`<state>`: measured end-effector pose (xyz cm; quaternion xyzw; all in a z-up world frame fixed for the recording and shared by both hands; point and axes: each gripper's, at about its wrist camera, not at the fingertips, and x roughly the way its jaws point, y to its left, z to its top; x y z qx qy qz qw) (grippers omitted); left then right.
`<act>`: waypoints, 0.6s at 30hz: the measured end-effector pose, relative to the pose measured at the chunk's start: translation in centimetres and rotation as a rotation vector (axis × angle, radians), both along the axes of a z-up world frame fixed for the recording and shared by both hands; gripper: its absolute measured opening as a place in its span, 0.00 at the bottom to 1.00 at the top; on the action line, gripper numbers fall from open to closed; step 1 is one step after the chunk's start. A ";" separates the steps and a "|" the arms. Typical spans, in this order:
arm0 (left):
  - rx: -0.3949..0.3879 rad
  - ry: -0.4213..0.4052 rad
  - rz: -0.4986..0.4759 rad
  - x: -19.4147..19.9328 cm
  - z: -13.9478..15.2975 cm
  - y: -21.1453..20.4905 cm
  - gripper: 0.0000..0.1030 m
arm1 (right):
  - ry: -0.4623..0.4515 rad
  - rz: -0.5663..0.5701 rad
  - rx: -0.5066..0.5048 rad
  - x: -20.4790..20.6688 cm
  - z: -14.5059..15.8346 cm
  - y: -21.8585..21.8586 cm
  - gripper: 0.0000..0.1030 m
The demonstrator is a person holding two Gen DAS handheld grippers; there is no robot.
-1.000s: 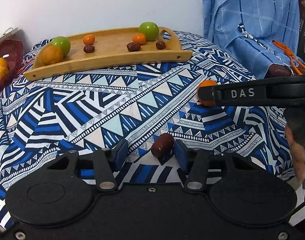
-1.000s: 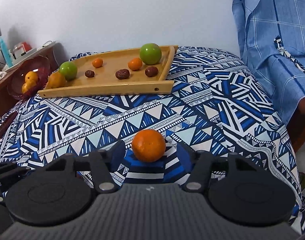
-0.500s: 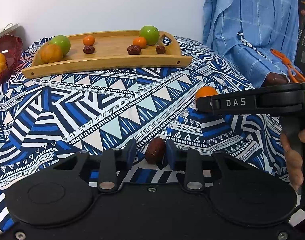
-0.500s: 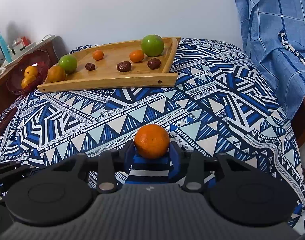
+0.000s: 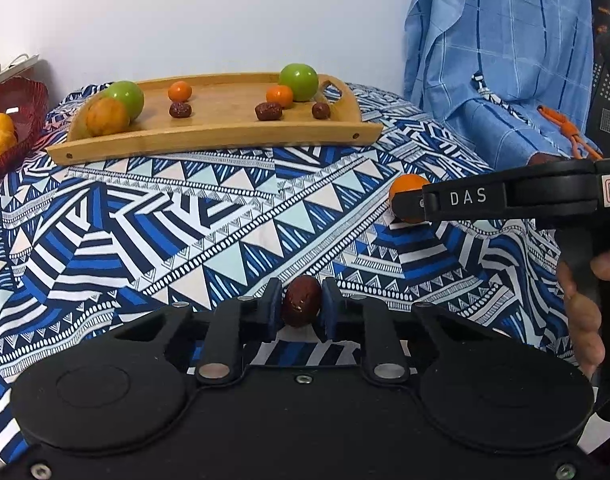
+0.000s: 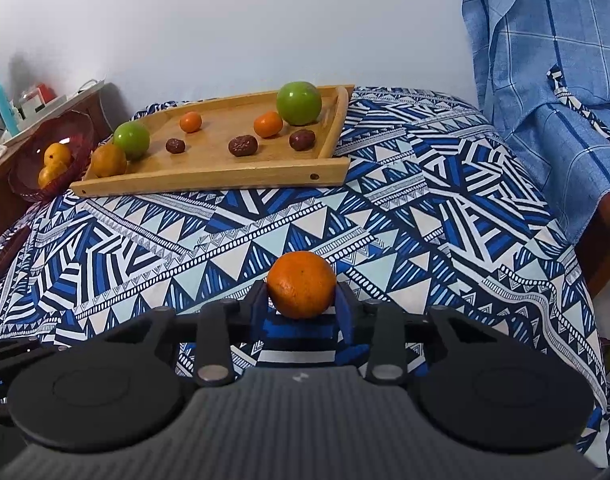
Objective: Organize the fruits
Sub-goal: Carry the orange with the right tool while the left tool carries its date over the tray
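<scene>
My left gripper (image 5: 301, 308) is shut on a dark red date (image 5: 301, 300) just above the patterned cloth. My right gripper (image 6: 301, 300) is shut on an orange (image 6: 301, 283); it also shows in the left wrist view (image 5: 405, 192), held by the black right tool at the right. A wooden tray (image 5: 209, 142) stands at the far side of the table, also in the right wrist view (image 6: 209, 180). It holds two green apples, an orange, small tangerines and dates.
A red basket (image 6: 71, 132) with yellow-orange fruit sits at the far left, beside the tray. A blue checked cloth (image 6: 545, 60) hangs over a chair at the right. The blue patterned tablecloth (image 5: 185, 232) covers the table.
Both grippers have closed: the left on the date, the right on the orange. Both views have shifted slightly as the fruits were gripped.
</scene>
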<state>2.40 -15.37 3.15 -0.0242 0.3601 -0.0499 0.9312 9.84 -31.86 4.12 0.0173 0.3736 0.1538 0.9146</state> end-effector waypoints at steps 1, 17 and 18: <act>0.000 -0.004 0.000 0.0 0.2 0.1 0.19 | -0.004 -0.003 0.003 0.0 0.1 0.0 0.39; 0.033 -0.130 0.058 2.5 6.3 3.8 0.19 | -0.170 0.010 0.117 0.7 6.0 1.7 0.39; 0.037 -0.138 0.064 2.8 6.7 4.2 0.19 | -0.179 0.012 0.124 0.8 6.4 1.9 0.39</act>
